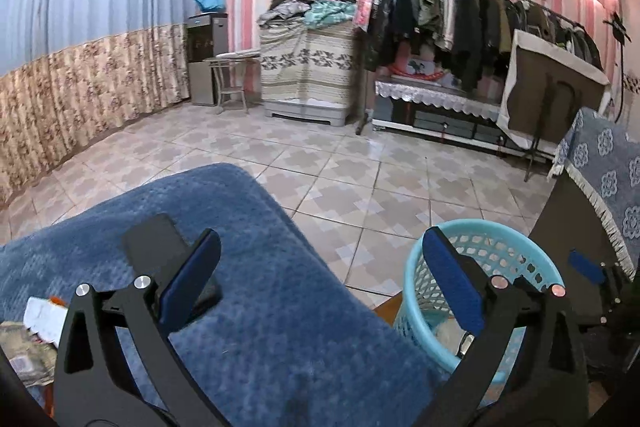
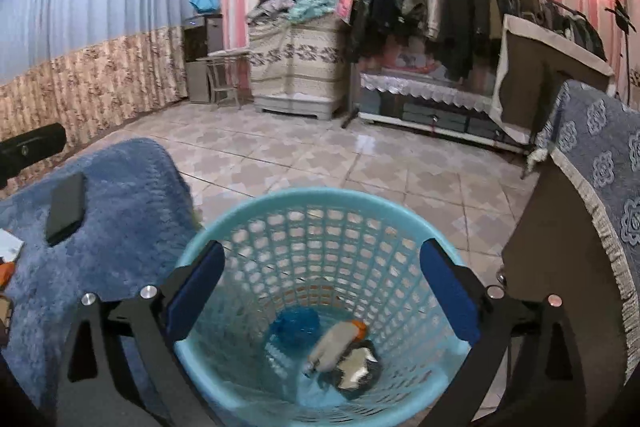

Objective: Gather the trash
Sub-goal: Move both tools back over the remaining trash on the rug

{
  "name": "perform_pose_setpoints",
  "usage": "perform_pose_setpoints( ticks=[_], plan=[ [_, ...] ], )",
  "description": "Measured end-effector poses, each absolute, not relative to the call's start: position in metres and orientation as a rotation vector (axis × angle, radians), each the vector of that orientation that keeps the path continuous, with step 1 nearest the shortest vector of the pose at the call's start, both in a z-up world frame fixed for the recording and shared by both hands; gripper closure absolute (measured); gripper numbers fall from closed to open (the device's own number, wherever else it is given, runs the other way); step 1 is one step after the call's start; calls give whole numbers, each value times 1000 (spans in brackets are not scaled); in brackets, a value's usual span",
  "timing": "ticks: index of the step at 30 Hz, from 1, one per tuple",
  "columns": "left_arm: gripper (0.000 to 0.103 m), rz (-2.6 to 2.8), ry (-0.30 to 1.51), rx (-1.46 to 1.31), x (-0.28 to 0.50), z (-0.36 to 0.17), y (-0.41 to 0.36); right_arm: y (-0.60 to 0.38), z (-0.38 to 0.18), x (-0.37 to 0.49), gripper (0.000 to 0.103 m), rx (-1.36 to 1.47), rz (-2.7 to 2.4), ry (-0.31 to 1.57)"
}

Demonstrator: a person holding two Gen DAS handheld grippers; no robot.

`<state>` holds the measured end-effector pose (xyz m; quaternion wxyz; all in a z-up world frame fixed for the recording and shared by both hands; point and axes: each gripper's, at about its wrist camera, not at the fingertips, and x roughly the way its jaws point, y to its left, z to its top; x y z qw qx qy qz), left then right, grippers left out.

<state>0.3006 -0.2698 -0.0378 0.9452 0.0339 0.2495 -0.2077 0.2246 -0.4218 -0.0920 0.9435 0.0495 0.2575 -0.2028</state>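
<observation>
A light blue plastic mesh basket [image 2: 320, 211] stands on the tiled floor beside a blue blanket-covered surface [image 2: 128, 195]. Inside it lie a crumpled blue wrapper [image 2: 294, 325], a small white bottle with an orange cap [image 2: 336, 343] and a dark foil wrapper [image 2: 356, 371]. My right gripper [image 2: 322, 291] is open and empty, directly above the basket. My left gripper [image 1: 324, 279] is open and empty over the blanket [image 1: 280, 307], with the basket [image 1: 480, 231] under its right finger. Paper scraps and wrappers [image 1: 36, 323] lie at the blanket's left edge.
A black phone [image 1: 160, 247] lies on the blanket; it also shows in the right wrist view [image 2: 66, 207]. A dark cabinet with a blue patterned cloth [image 2: 600, 167] stands right of the basket. Tiled floor [image 1: 340, 163], a clothes rack [image 1: 480, 15] and a covered chest lie beyond.
</observation>
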Motion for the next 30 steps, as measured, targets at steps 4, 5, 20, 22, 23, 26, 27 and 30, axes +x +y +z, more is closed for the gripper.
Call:
perform_pose_setpoints(
  ticks=[4, 5, 20, 22, 23, 26, 27, 30],
  plan=[
    [5, -381, 498, 67, 287, -28, -240, -399, -81, 219, 7, 117, -361, 483],
    [5, -366, 492, 68, 282, -26, -230, -394, -81, 219, 6, 130, -346, 478],
    [5, -134, 525, 13, 231, -32, -88, -300, -74, 215, 6, 106, -126, 455],
    [5, -93, 542, 5, 223, -39, -68, -293, -77, 215, 6, 130, -99, 456],
    [5, -82, 549, 0, 221, -42, -61, -289, -79, 215, 6, 142, -85, 460],
    [5, -29, 581, -31, 209, -55, -28, -284, -87, 218, 6, 162, -49, 482],
    [5, -14, 587, -38, 204, -59, -20, -281, -89, 219, 6, 163, -43, 488],
    [5, 22, 591, -61, 186, -67, 3, -271, -94, 224, 6, 138, -29, 507]
  ],
)
